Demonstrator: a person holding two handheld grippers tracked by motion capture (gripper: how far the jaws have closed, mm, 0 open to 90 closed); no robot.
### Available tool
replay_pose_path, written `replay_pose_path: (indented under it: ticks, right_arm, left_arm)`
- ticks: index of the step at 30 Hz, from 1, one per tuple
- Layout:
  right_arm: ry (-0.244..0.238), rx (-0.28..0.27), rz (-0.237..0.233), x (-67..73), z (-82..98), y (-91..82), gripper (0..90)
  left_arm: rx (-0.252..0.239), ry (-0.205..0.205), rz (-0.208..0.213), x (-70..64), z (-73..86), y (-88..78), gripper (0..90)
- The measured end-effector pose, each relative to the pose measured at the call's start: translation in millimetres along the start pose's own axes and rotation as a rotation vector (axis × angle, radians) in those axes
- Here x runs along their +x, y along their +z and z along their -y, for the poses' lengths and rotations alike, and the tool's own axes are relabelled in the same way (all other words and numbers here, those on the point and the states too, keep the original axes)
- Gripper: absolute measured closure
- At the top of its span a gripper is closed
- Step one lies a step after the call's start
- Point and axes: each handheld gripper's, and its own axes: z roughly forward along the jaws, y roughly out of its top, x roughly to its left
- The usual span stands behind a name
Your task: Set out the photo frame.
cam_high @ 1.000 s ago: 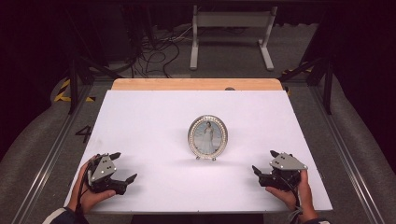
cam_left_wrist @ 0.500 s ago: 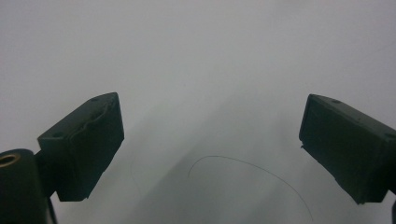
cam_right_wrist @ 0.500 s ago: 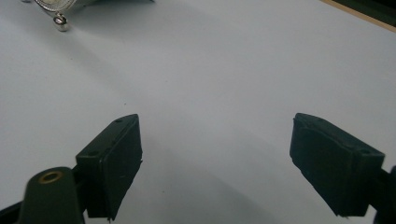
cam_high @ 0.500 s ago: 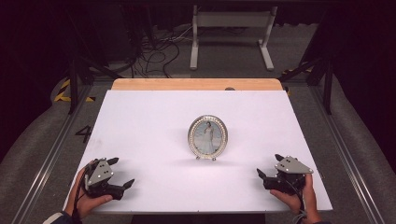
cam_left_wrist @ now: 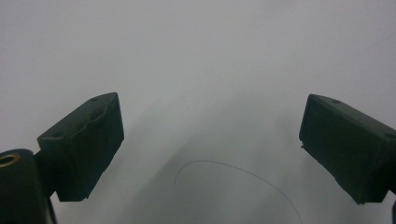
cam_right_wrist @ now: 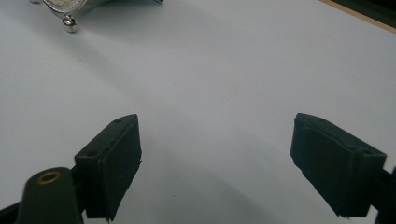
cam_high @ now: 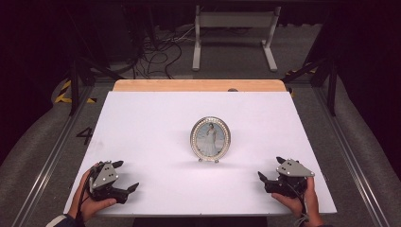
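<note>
A white desk [cam_high: 156, 123] with a bare wooden strip along its far edge stands in a dark room. An oval, silver-rimmed picture frame [cam_high: 210, 139] stands upright near the middle of the desk, facing the person. The left tongs [cam_high: 126, 176] rest near the front left corner, jaws spread wide and empty. The right tongs [cam_high: 270, 169] rest near the front right corner, also wide and empty, well apart from the frame. Behind the desk, tangled cables [cam_high: 158, 47] lie on grey floor beside a pale metal stand [cam_high: 235, 28].
</note>
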Motion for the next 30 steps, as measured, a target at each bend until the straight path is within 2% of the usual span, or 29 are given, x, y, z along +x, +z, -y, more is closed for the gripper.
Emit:
replay_pose_path:
  ticks: [8,12,30]
  right_arm:
    - [0.003,-0.003,0.006,-0.5,0.8,-0.1,16.2]
    - [0.002,-0.009,0.027,-0.4,0.7,-0.4,15.6]
    - [0.015,-0.026,0.034,-1.2,1.4,-1.6,16.3]
  left_arm:
    - [0.0,-0.005,-0.003,0.2,0.1,-0.1,7.1]
    - [0.006,0.003,-0.002,-0.5,-0.3,0.9,7.1]
    - [0.011,0.003,-0.01,0.8,-0.2,1.0,6.8]
